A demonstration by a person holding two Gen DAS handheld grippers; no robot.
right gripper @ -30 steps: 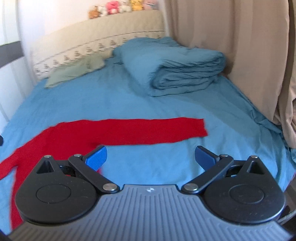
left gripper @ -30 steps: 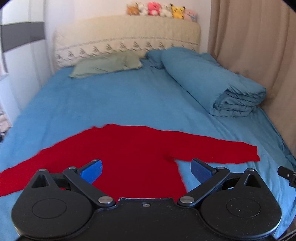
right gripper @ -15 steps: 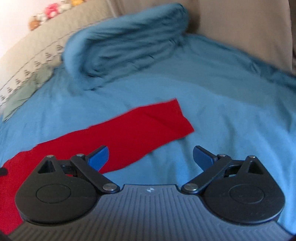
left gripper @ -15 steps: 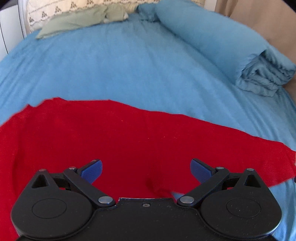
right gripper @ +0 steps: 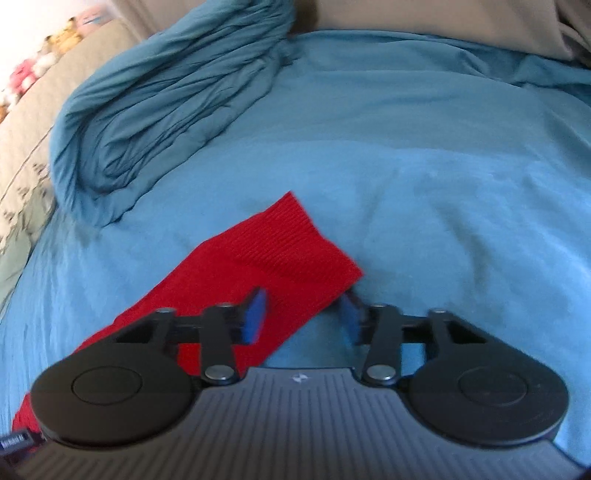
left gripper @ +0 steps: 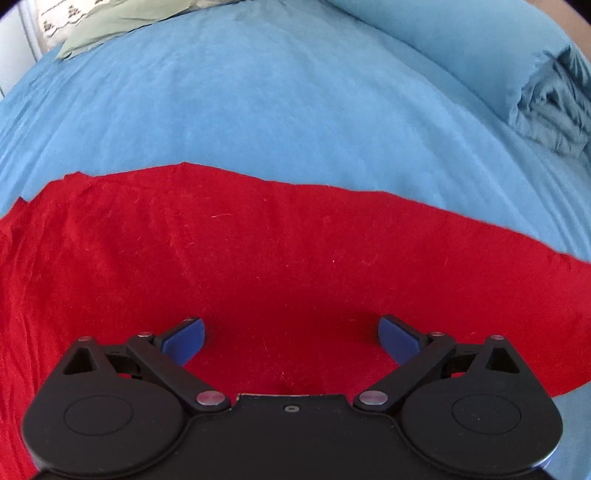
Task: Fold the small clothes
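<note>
Nearest in the left wrist view, the left gripper hangs with its jaws spread wide and nothing between them, low over the broad body of the red long-sleeved top, which lies spread flat on the blue bed sheet and fills that view from edge to edge. Only the right wrist view shows the end of one sleeve: there the right gripper sits at the ribbed cuff, its jaws have just been closing, and they now stand narrow with the cuff's lower corner between the two blue pads; whether the pads press the cloth yet cannot be told, since this part of the picture is blurred. Past the garment the sheet runs bare in both views. Farther off, the folded blue duvet shows its crumpled side to the right camera and only its end to the left one. The left view alone shows one green pillow at the top; the right view alone shows the beige curtain, the patterned headboard and a row of soft toys on it, too blurred to count. In all: one red top, two grippers, one duvet, one pillow.
</note>
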